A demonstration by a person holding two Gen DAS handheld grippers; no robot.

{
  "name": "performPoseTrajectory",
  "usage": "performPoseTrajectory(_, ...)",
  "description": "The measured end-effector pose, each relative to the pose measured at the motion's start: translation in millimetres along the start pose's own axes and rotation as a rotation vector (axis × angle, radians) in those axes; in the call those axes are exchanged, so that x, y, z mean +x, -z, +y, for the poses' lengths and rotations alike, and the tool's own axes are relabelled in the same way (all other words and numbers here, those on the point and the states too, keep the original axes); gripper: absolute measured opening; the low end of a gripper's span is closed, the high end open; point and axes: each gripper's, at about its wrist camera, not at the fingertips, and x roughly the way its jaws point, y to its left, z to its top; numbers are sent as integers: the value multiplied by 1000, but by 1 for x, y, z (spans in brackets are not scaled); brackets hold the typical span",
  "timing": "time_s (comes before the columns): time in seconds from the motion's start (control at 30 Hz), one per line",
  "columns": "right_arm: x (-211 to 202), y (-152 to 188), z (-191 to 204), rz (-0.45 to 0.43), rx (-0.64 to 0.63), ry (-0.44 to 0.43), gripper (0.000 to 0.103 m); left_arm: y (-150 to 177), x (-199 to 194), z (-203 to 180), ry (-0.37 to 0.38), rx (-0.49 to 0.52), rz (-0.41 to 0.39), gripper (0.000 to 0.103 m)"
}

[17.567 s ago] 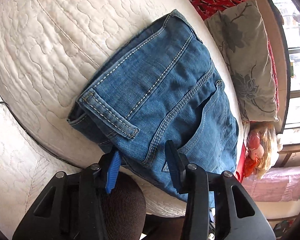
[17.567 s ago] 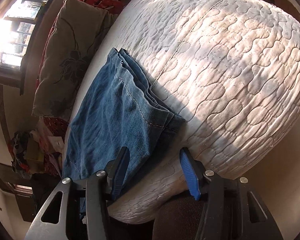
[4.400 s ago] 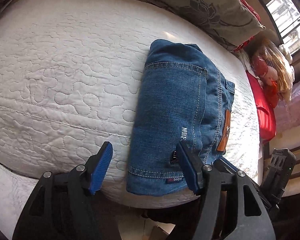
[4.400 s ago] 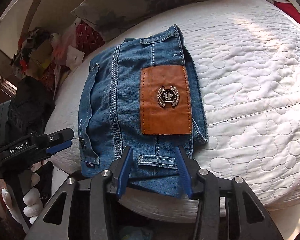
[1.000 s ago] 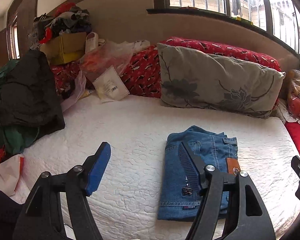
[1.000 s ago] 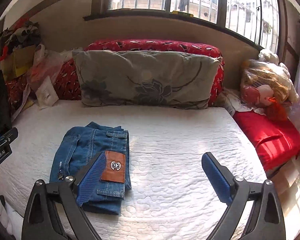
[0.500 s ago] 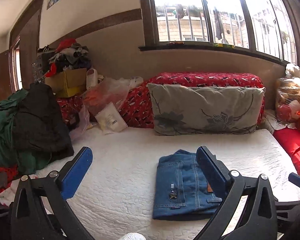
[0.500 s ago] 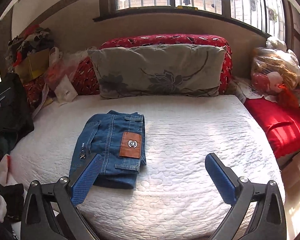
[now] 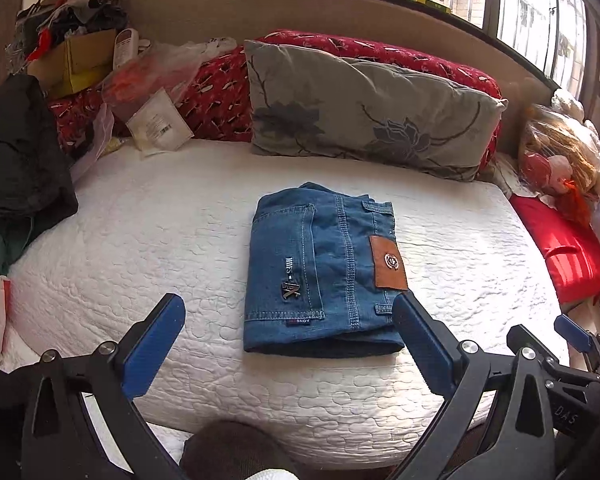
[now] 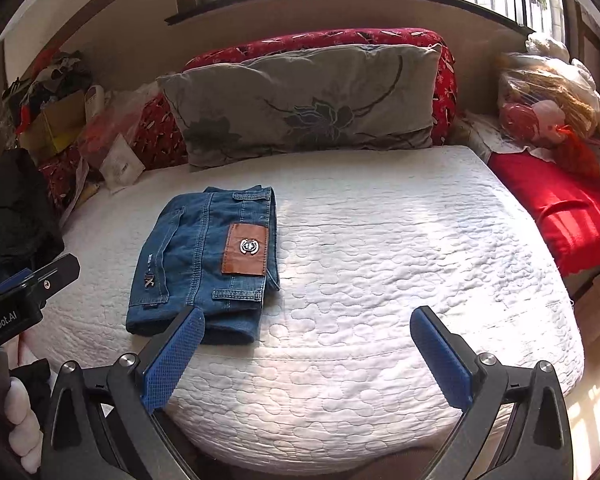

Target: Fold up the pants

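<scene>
Blue denim, the pants (image 9: 324, 276) lie as a squared, compact bundle on the white quilted bed (image 9: 140, 240), leather patch up, just ahead of and between the left gripper (image 9: 288, 346) jaws, while the right gripper (image 10: 306, 354) hangs with the bundle off by its left jaw. Both sets of jaws are spread wide and empty, touching nothing. The fold looks done to me, so the clean finish is to keep clear of the bundle, at most nudging the loose near-right corner flat without snagging a belt loop.

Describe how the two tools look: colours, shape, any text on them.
Both the left tool and the right tool have black triangular frames with silver bolts and blue textured pads. White lettering "GenRobot.AI" marks the left one's body in the right wrist view.
</scene>
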Motion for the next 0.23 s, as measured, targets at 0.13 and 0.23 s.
performPoseTrajectory(0.13, 4, -2, 1, 12, -3, -2, 103, -8, -4, -5, 25, 4, -22, 103)
performPoseTrajectory(0.23, 4, -2, 3, 11, -8, 4, 103, -19, -11, -6, 40, -18, -46, 103)
